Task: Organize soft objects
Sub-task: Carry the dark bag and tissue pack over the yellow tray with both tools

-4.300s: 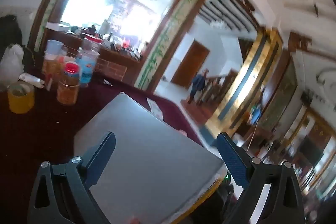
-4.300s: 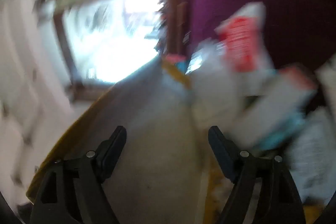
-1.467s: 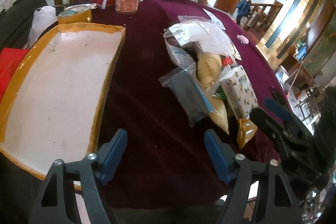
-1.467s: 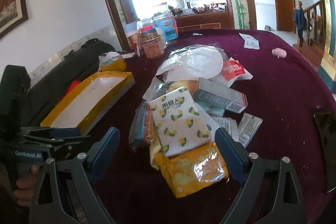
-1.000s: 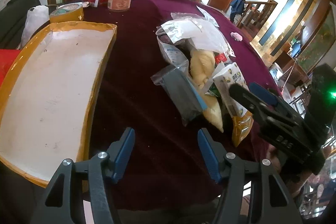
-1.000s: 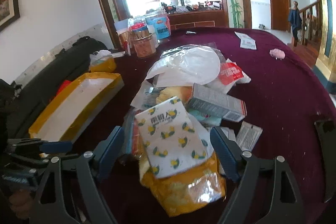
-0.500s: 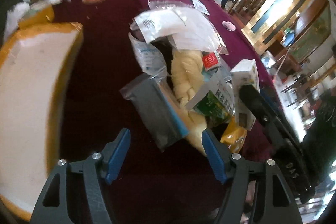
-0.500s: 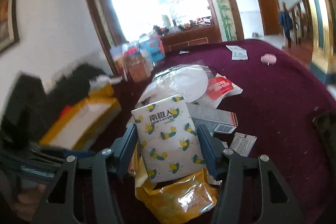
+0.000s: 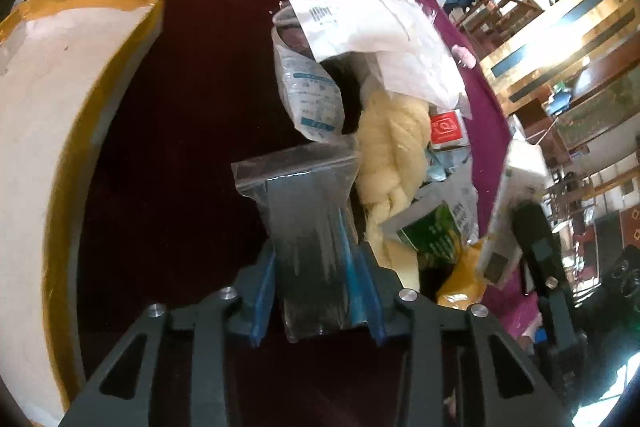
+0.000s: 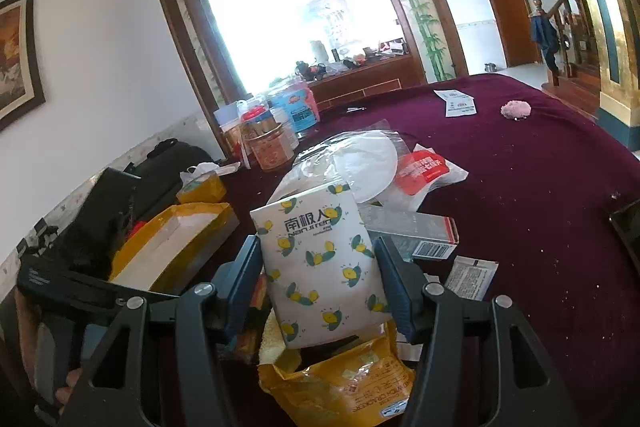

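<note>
Now, on my far left in the left wrist view, the white tray with the yellow taped rim [image 9: 80, 75] lies on the maroon tablecloth [image 9: 200, 107], well apart from the heap of soft packs. My left gripper [image 9: 316, 291] is clenched on a clear zip bag holding something grey [image 9: 308, 211], its blue pads pressing both long sides of the bag near its lower end. Just beside that bag, to the right, a pale yellow braided bundle [image 9: 392, 151] runs down through the heap, with a blue-printed sachet [image 9: 312, 99] above it and a large white pouch [image 9: 372, 27] lying over the top. A green carton [image 9: 432, 231] leans against the braid's lower end.

Over in the right wrist view, the same tray [image 10: 176, 239] sits at the left, and my right gripper [image 10: 320, 283] is closed on a white tissue pack printed with lemons [image 10: 320, 267], held upright above a yellow cracker bag [image 10: 340, 387]. I think the pack is lifted off the heap, though the bag hides its underside. A red-and-white packet [image 10: 424, 167] lies further back, and a small pink puff [image 10: 516, 109] rests alone far right.
</note>
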A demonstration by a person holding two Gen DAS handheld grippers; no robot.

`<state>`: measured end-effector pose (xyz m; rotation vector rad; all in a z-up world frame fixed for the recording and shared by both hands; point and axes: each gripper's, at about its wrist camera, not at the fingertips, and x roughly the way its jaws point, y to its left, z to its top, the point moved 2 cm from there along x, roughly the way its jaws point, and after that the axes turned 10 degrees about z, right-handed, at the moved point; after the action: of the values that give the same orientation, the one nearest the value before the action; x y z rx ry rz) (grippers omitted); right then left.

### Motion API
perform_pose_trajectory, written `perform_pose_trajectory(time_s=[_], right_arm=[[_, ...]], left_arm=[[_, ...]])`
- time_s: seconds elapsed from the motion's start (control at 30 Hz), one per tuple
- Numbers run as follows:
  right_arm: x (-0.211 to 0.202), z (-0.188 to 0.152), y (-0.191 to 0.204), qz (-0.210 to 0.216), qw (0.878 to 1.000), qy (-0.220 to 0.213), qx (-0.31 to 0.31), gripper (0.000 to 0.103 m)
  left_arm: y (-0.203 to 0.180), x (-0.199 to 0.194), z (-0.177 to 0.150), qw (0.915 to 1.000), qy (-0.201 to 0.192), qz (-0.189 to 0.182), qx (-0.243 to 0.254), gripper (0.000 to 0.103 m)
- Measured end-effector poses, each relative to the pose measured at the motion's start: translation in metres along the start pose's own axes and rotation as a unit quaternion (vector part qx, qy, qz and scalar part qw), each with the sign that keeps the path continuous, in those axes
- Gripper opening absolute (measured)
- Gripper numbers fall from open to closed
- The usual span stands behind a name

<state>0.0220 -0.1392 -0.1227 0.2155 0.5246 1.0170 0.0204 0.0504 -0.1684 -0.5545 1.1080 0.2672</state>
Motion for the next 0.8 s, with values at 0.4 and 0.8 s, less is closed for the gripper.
perform_pose_trajectory(time_s=[0.4,0.8], right_arm=[[-0.009,0.001,0.002,0.012,1.0,-0.021,-0.002,0.057],[-0.002,0.01,0.06,0.092,0.996,0.001,0.005,0.057]], left_arm=[[0.039,-0.063,-0.008,0.9973,-0.069,-0.008,-0.025,0.04],[0.071,-0.106,-0.022,0.9903,-0.122,0.008,-0.065,0.04]])
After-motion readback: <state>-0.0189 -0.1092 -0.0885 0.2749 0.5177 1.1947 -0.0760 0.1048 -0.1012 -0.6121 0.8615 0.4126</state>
